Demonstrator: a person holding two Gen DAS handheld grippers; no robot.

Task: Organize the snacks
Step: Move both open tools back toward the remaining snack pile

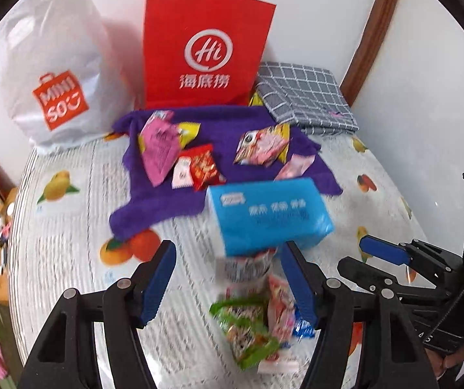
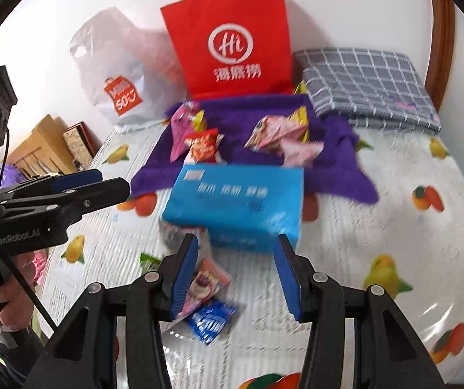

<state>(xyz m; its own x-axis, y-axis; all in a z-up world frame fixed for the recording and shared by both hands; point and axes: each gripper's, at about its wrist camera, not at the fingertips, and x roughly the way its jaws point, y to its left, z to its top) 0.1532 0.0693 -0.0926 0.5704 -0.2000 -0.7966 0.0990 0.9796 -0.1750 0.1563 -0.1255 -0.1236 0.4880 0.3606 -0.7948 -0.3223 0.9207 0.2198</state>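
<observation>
My left gripper (image 1: 230, 278) is open above a small heap of snacks on the bed: a green packet (image 1: 244, 330), a pink packet (image 1: 280, 304), a blue packet (image 1: 303, 327) and a blurred cup (image 1: 248, 269). Nothing is pinched between its blue pads. A blue tissue pack (image 1: 267, 214) lies just beyond. My right gripper (image 2: 236, 275) is also open, over the pink packet (image 2: 206, 285) and blue packet (image 2: 212, 321), with the tissue pack (image 2: 238, 201) ahead. More snack packets lie on a purple towel (image 2: 329, 168). Each gripper shows in the other's view: the left gripper (image 2: 112, 180) and the right gripper (image 1: 351, 254).
A red paper bag (image 1: 206, 48) and a white plastic bag (image 1: 60, 64) stand against the wall behind the towel (image 1: 154, 207). A folded grey checked cloth (image 1: 306, 97) lies at the back right. The fruit-print bedsheet (image 2: 394, 227) runs to the bed's left edge, with furniture beyond.
</observation>
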